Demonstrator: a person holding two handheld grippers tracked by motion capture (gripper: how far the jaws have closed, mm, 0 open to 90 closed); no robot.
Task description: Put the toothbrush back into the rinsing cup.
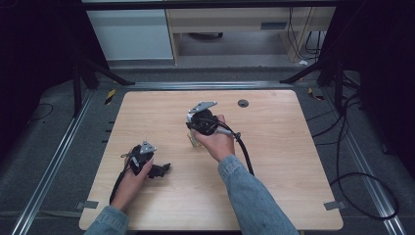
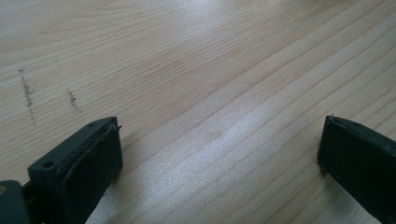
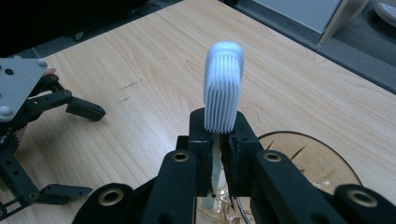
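Resting low at the table's (image 1: pixel 274 196) left, the left gripper (image 1: pixel 157 170) gapes empty. Rightward, the right gripper (image 3: pixel 218 140) clamps a white toothbrush (image 3: pixel 224 91), head up, handle pointing down toward the glass cup (image 3: pixel 322 161) just beneath.

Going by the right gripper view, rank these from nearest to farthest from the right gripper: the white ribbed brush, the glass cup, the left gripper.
1. White ribbed brush: clamped between the right gripper's jaws, head sticking up.
2. Glass cup: just under and beside the jaws, lower right.
3. Left gripper: off at the left edge, jaws spread over the table.
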